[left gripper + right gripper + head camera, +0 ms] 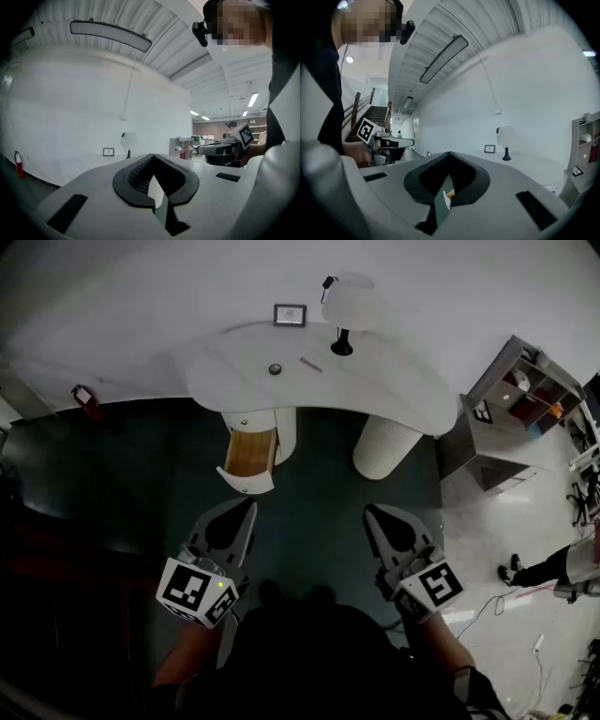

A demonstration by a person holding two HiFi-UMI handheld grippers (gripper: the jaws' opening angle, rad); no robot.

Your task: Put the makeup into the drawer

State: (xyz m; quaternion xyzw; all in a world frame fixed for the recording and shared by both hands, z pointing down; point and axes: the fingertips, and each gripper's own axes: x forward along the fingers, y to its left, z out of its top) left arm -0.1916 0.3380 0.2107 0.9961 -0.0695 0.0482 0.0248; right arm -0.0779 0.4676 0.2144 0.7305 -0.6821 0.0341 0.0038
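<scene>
1. Now both jaw pairs are closed on nothing: left gripper (249, 512) and right gripper (372, 516), well apart from the desk (412, 395).
2. Makeup on the desk: a round compact (275, 368) and a pink stick (310, 364), probably light, hard and slippery. Pinch the stick mid-length and the compact across its rim.
3. Below the desk edge, the drawer (249, 454) stands open; the lamp (343, 315) is near the stick.
</scene>
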